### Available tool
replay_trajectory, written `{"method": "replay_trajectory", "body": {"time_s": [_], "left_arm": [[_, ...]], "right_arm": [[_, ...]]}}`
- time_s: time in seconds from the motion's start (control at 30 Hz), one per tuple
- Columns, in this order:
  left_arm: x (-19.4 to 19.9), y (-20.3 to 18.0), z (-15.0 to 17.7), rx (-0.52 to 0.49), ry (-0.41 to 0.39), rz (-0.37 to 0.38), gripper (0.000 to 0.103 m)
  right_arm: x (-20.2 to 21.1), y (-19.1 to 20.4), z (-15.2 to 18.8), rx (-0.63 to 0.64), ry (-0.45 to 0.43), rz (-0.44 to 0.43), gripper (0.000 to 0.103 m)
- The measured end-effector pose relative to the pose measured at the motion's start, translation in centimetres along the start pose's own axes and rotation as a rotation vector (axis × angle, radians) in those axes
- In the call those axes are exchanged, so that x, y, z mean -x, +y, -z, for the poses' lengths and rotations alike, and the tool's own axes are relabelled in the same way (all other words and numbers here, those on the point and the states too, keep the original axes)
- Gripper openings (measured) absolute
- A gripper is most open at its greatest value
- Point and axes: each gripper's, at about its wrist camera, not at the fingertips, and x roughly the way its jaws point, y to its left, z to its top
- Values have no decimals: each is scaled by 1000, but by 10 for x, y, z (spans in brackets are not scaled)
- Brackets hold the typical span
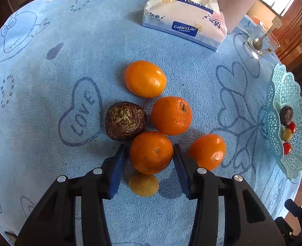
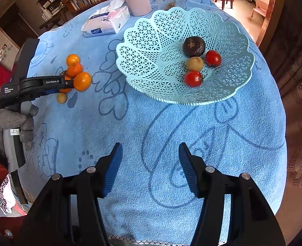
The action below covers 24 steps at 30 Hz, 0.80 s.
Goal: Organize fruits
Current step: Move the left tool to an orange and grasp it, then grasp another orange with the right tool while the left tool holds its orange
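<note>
Several oranges lie in a cluster on the blue cloth, with a dark brown fruit and a small yellow fruit beside them. My left gripper has its blue pads against both sides of the nearest orange, which seems lifted a little above the yellow fruit. The left gripper also shows in the right wrist view. A light blue lattice basket holds a dark fruit, two red tomatoes and a small tan fruit. My right gripper is open and empty over bare cloth, in front of the basket.
A tissue pack and a pale pink cylinder stand at the far side. A glass with a spoon stands to the right of them. The basket sits near the table's right edge.
</note>
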Motion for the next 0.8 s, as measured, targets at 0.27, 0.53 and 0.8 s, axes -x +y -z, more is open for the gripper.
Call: {"method": "replay_trajectory", "body": {"time_s": [0.27,0.53,0.8], "left_arm": [[17,16,13,19,-12,50,39],[48,49,34,53,-43,44,40],[71,85,61,102,-49,31,40]], "right_arm": [[-12,27,-5,38,12,-24,58],[-28,70,-20,122,16,-70,58],[-48,102,-52,145,3,-101,58]]}}
